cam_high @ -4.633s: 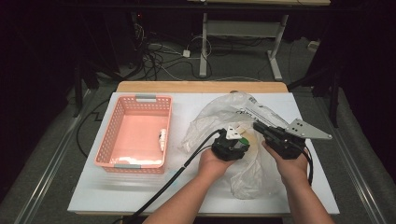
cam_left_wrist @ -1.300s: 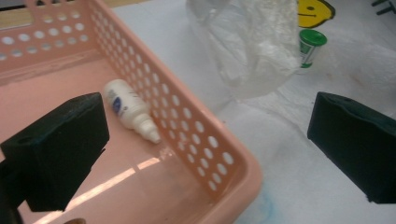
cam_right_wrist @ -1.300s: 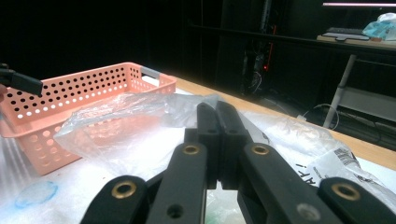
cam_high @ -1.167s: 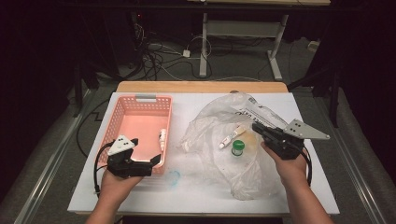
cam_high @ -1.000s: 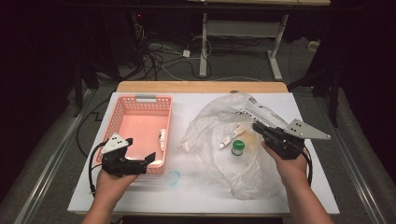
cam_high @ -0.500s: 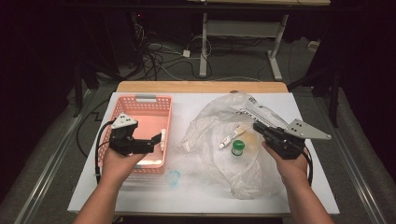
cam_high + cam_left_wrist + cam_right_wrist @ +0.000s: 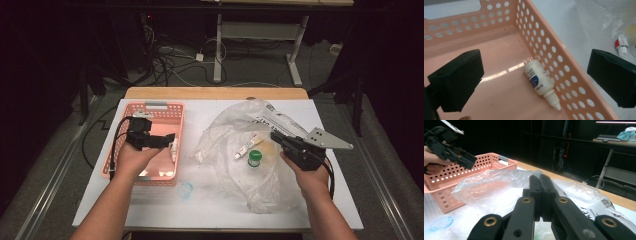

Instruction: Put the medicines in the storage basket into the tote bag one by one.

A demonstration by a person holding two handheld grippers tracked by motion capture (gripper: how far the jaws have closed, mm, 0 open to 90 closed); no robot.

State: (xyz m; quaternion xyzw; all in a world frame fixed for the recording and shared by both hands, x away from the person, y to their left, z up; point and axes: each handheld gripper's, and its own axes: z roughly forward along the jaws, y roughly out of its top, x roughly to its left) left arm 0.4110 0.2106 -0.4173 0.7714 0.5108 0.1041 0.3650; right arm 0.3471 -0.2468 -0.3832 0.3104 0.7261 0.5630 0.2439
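Basically the small white dropper bottle in the pink basket looks light, rigid, slick: pinch mid-body; left gripper jaws spread empty, right gripper clenched on nothing.

Dark room, grey floor, tangled cables, white desk frame

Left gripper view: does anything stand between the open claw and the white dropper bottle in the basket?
Nothing visible does. The white dropper bottle lies alone on the pink basket floor against its side wall, beyond the open left claw.

High view overlooks table; gripper views (close) share basket.
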